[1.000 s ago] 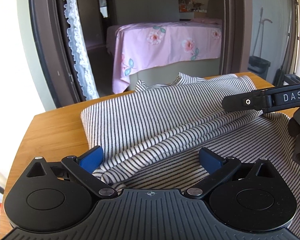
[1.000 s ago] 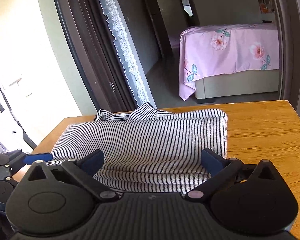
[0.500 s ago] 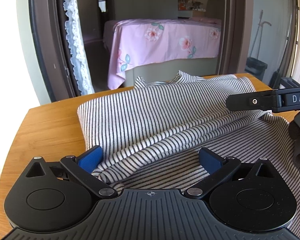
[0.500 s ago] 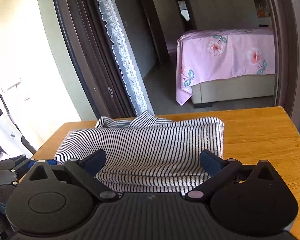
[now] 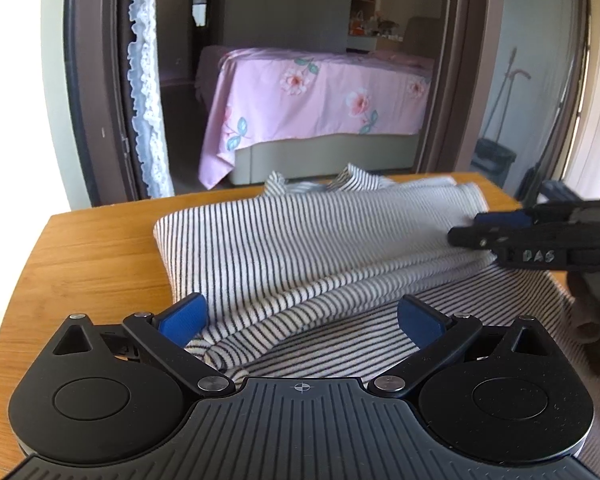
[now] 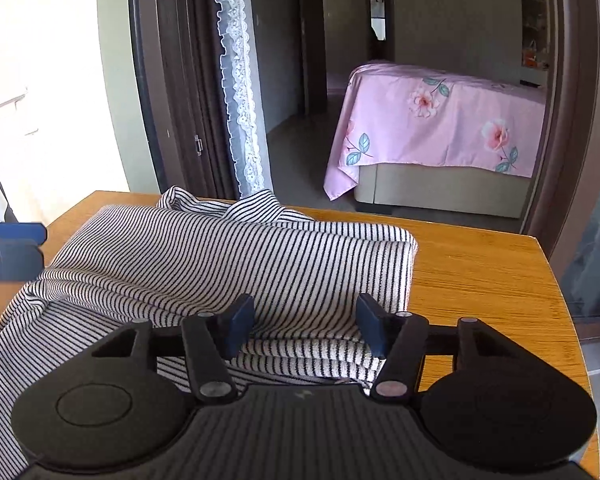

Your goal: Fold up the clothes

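While closing, with the near folded edge of the striped garment [image 6: 236, 264] between its blue pads [image 6: 242, 326] but not yet pinched: right claw [image 6: 305, 326], nearer that edge at the garment's right end. Left claw [image 5: 300, 318] spread wide over the left end, cloth between the pads, untouched. Long axis of the garment running side to side across the wooden surface [image 6: 480, 276], lying just ahead of and under both claws, collar at the far edge. Legible writing: only "DAS", blurred, on the right claw's side in the left view.

Soft ribbed striped cloth shirt [image 6: 228, 256], smooth wood (satin) table [image 6: 480, 276], matt plastic fingers [image 6: 242, 320]
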A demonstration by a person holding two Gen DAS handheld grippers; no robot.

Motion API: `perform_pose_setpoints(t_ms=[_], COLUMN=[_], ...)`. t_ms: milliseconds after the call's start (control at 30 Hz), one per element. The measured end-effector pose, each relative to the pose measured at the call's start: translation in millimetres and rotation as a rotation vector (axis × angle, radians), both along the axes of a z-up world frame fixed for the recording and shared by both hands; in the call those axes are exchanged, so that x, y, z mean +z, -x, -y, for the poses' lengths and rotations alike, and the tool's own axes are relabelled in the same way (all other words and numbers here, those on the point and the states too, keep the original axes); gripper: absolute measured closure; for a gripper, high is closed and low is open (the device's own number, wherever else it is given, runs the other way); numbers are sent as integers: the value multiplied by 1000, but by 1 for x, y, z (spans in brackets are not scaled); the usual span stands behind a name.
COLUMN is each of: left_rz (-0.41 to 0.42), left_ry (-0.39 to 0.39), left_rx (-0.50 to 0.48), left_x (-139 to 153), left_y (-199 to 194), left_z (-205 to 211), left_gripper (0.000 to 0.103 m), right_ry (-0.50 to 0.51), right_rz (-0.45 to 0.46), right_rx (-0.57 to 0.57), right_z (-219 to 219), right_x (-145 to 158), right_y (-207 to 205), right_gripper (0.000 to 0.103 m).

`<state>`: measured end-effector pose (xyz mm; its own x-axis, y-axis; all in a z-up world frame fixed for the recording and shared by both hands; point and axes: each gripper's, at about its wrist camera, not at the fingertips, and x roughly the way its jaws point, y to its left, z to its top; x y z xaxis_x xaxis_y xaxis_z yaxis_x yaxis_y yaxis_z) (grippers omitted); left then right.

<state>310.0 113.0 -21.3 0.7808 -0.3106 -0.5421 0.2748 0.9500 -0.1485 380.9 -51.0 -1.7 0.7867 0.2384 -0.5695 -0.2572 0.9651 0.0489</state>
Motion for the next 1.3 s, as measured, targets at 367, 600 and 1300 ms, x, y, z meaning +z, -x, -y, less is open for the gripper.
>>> perform_pose_setpoints(t_ms=[367,600,1300], left_rz=[-61,-44,-43], left_ry=[197,154,258], left_rx=[15,26,22], left_x=[-27,-26,-28], left_y=[-40,-35,-31], left_z=[14,17,3], left_gripper=[0,0,0], right_ry=[8,35,137], right_rz=[6,12,-80], right_rx=[-1,-43,-168], right_z=[-3,-11,-23], right_x=[-1,14,9], right_y=[1,3,-15], right_gripper=[37,51,51])
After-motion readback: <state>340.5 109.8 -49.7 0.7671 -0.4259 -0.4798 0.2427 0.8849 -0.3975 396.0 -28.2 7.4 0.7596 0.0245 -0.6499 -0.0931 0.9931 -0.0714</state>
